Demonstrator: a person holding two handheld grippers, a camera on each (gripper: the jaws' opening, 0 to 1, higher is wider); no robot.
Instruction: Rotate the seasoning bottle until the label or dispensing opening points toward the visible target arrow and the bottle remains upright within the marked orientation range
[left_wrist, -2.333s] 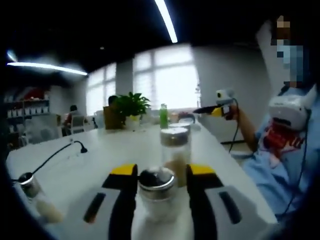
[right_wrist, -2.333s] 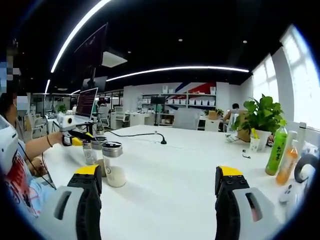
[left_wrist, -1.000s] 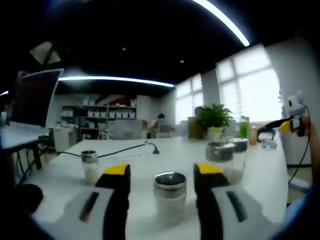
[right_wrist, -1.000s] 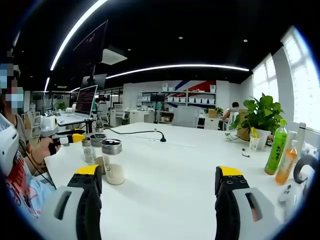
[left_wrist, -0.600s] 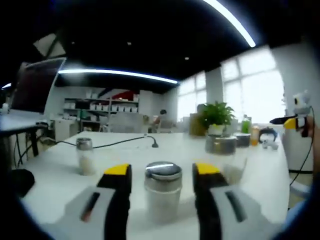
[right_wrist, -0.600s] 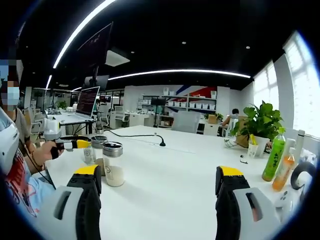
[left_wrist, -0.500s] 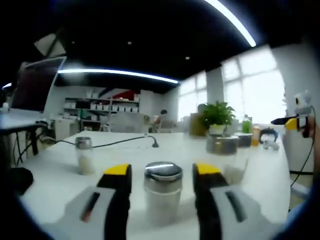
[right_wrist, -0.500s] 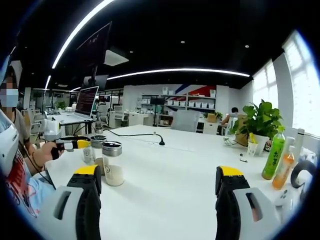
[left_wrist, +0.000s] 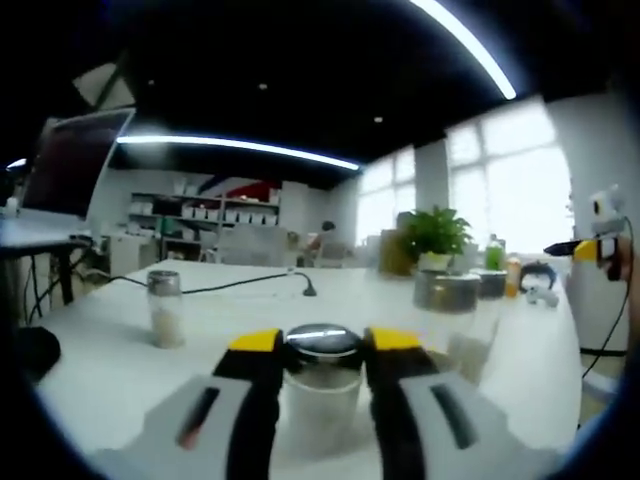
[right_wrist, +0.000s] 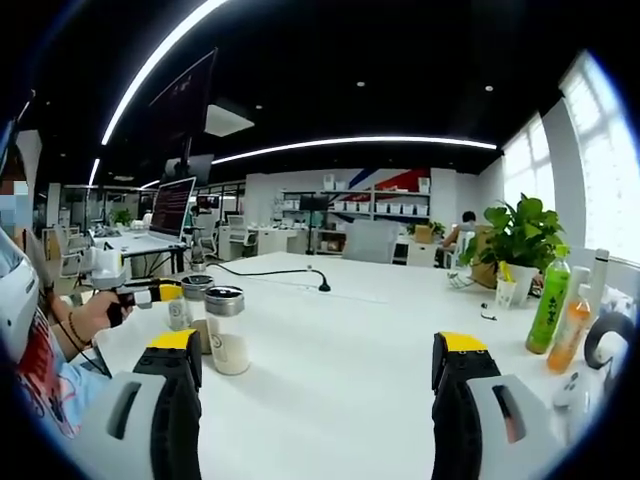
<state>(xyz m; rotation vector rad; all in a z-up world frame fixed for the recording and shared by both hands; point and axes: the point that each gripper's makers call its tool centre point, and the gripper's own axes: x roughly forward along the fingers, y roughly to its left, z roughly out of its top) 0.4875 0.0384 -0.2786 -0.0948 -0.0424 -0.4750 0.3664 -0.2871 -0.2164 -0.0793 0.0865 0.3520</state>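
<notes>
Your left gripper (left_wrist: 320, 350) has its jaws pressed against the seasoning bottle (left_wrist: 322, 385), upright on the white table (left_wrist: 100, 370). Your right gripper (right_wrist: 315, 365) hangs wide apart, empty. No arrow shows, so I judge the turning unfinished.

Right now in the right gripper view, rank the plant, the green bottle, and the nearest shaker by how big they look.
1. Plant, largest.
2. and 3. Green bottle and shaker look about alike; the shaker is nearer the camera, so I can't rank them.
</notes>
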